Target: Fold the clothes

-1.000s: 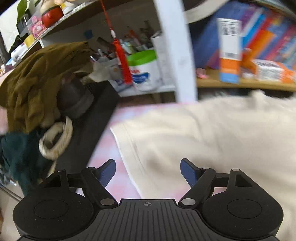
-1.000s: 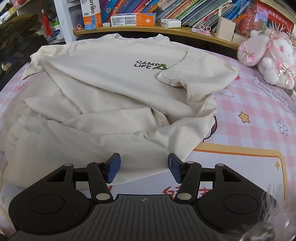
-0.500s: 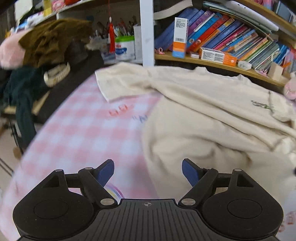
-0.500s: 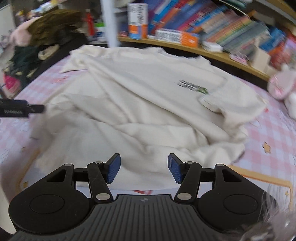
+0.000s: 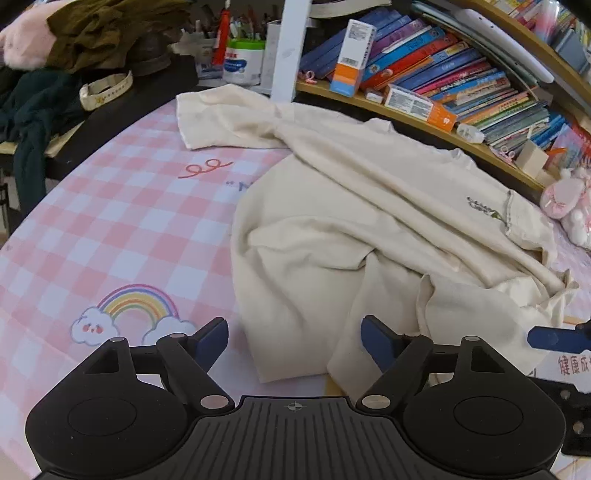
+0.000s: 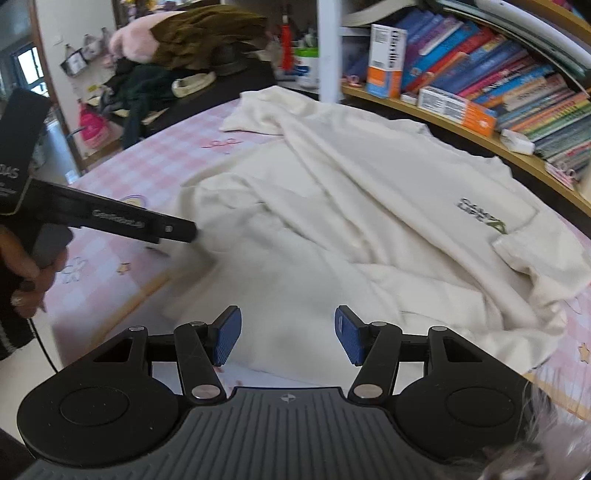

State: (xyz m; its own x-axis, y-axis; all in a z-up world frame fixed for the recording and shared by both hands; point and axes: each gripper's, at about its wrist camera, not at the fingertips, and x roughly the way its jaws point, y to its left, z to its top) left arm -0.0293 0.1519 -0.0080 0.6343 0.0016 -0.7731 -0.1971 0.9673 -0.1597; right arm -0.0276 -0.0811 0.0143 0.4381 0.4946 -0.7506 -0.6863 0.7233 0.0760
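A cream T-shirt (image 5: 351,221) lies crumpled on the pink checked tablecloth (image 5: 110,221), one sleeve stretched toward the shelf. Its green chest logo (image 6: 480,216) faces up. My left gripper (image 5: 293,328) hovers over the shirt's near left hem; its jaws stand wide and are closing slightly, with only cloth below them and nothing pressed. In the right wrist view, the left gripper's fingers (image 6: 184,232) come in from the left, tips at the shirt's edge. My right gripper (image 6: 288,325) is open above the near hem of the T-shirt (image 6: 351,221).
A curved shelf of books (image 5: 461,85) runs behind the table. A pile of olive and dark clothes (image 5: 92,33) sits at the far left. A white post (image 5: 288,48) stands behind the sleeve. A pink plush toy (image 5: 569,199) lies at the right edge.
The left wrist view swung from the clothes pile and shelf to the shirt's near hem. The right wrist view shifted left and rolled, and the left gripper came into it.
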